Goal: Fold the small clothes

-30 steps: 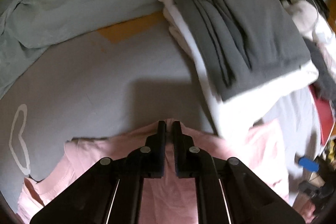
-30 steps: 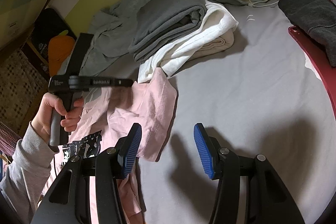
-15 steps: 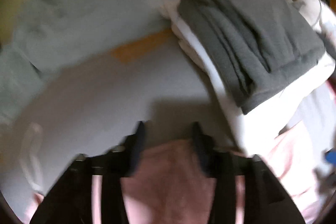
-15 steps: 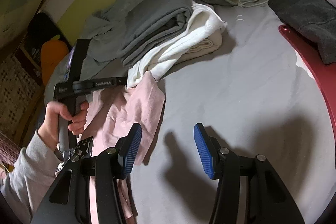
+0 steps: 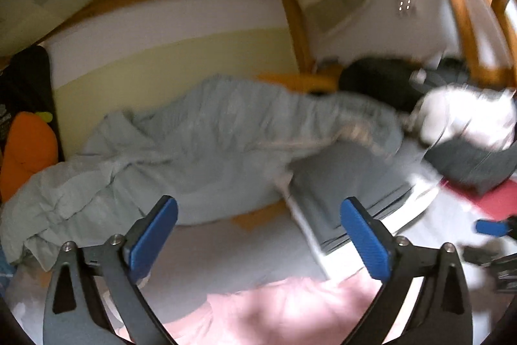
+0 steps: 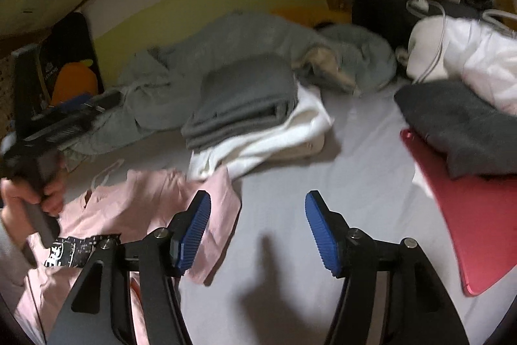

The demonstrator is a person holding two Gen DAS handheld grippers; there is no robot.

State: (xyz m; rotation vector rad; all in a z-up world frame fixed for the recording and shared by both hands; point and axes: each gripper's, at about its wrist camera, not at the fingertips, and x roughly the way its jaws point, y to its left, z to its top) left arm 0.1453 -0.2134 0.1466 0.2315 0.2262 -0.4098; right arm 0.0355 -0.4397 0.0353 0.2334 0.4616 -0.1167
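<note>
The left gripper point(image 5: 258, 235) is hanging w/ its blue fingers point(image 5: 154, 235) spread wide, holding nothing. The right gripper point(image 6: 257, 228) is also wide open w/ nothing between its pads. The pink shirt point(image 6: 139, 202) is lying flat-ish on the grey bed sheet point(image 6: 355, 199), near and left, w/ a black print patch point(image 6: 77, 249) showing. In the left wrist view it is just under the fingers at the near edge.

The step in hand looks like getting a new grip for a fold. To do it well, each gripper should be pinching one layer at a corner or hem, both sides even, then laying the cloth over slow so it isn't bunching.

The shirt's right edge is touching the white folded cloth point(image 6: 258, 144) under the grey folded stack point(image 6: 242, 105), so a fold going far could be bumping that pile. Open room is on the right, between the shirt and the red board point(image 6: 478, 222). The rumpled blue-grey blanket point(image 5: 194, 144) is filling the far side. Pics are a bit blurry.
</note>
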